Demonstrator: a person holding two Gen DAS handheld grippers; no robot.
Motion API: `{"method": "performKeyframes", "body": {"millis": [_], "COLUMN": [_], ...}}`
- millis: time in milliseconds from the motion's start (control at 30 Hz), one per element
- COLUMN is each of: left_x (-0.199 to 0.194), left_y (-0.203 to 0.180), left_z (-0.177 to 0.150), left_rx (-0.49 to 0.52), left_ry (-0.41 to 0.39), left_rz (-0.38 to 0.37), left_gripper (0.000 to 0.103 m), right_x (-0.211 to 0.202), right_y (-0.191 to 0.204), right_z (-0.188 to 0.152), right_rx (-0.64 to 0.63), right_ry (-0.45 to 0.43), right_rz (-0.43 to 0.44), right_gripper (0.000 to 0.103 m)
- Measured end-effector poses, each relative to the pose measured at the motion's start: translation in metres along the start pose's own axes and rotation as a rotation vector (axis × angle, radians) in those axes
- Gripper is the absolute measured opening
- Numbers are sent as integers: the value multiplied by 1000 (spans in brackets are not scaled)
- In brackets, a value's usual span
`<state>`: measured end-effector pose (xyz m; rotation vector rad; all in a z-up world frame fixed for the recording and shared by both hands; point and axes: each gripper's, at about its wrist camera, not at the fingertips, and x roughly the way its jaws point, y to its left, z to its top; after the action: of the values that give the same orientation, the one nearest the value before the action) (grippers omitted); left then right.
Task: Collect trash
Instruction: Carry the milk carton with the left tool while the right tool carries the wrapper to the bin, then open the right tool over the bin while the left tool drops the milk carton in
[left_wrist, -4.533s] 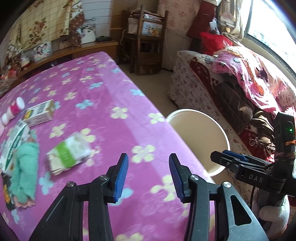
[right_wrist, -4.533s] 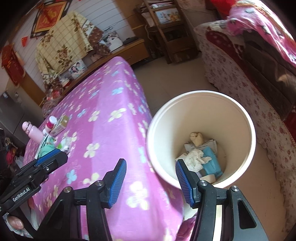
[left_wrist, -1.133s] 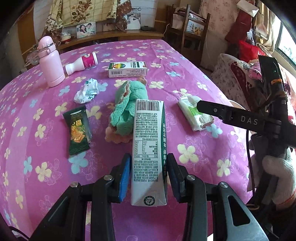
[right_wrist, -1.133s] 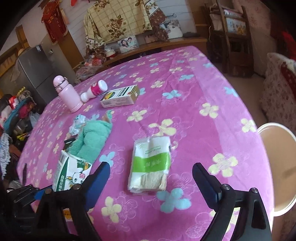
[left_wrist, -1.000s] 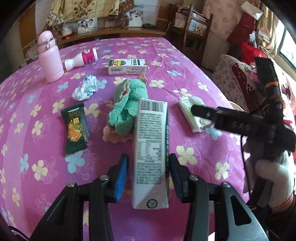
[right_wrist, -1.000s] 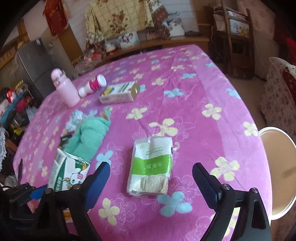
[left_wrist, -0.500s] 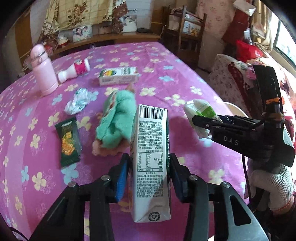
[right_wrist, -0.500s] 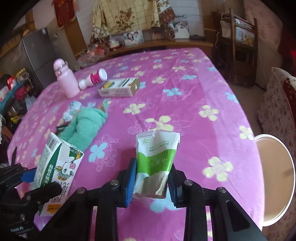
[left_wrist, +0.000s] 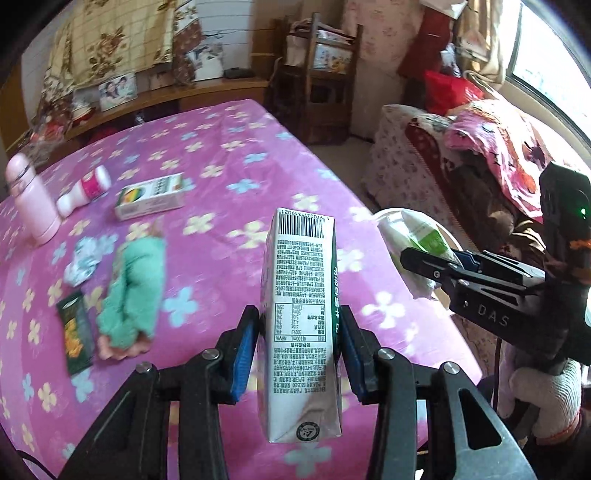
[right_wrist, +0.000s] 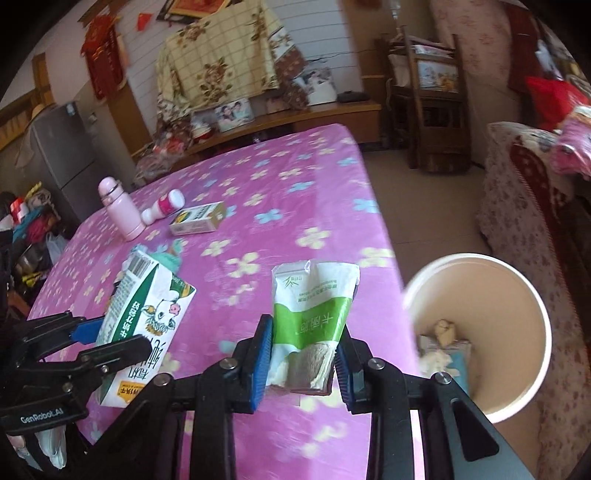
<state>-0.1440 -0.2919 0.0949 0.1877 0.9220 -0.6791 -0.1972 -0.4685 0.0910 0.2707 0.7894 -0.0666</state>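
My left gripper (left_wrist: 297, 345) is shut on a white and green milk carton (left_wrist: 301, 314), held upright above the pink flowered tablecloth (left_wrist: 221, 177). The same carton (right_wrist: 144, 325) shows at the left of the right wrist view. A green and white tissue pack (right_wrist: 312, 317) is clamped in my right gripper (right_wrist: 304, 354), lifted off the table; that pack (left_wrist: 417, 240) also appears at the right of the left wrist view. Beside the table's right edge on the floor stands a cream bin (right_wrist: 517, 284) with some trash inside.
On the cloth lie a green snack wrapper (left_wrist: 75, 334), a teal cloth (left_wrist: 135, 291), a crumpled wrapper (left_wrist: 81, 260), a small box (left_wrist: 149, 197), a white and pink bottle (left_wrist: 83, 192) and a pink flask (left_wrist: 31, 201). A sofa (left_wrist: 461, 166) stands to the right.
My right gripper closed on the tissue pack and lifted it off the table. Both grippers moved right toward the bin with their loads, and the bin's inside came into the right wrist view.
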Motion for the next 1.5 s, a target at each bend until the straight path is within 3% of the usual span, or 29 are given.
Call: {"method": "performKeyframes", "body": {"millis": [567,867,1367,1400,1500], "left_x": [52,81,112,112,114], "left_y": [-100,-126,-136,-135,-134], "left_z": [41,49,59,59,58], "left_rx": [115,132,97,89,78], "left_ry": [37,64,83,84,87], "left_rz": [-109,-130,-186,-191,-206], "left_gripper": [45,45,45,46,54], "right_x": [-39,-32,-4,-2,0], "right_y": [-116,-153,-184,-187,-190], "right_z": [-18,-27,-39,-40,-43], "right_rx": [172,236,329,344,369], "right_ry": [-27,-6,57,59,61], "right_rz": [-115,-141,-171,-165,-158], "right_gripper": [33,33,36,37,66]}}
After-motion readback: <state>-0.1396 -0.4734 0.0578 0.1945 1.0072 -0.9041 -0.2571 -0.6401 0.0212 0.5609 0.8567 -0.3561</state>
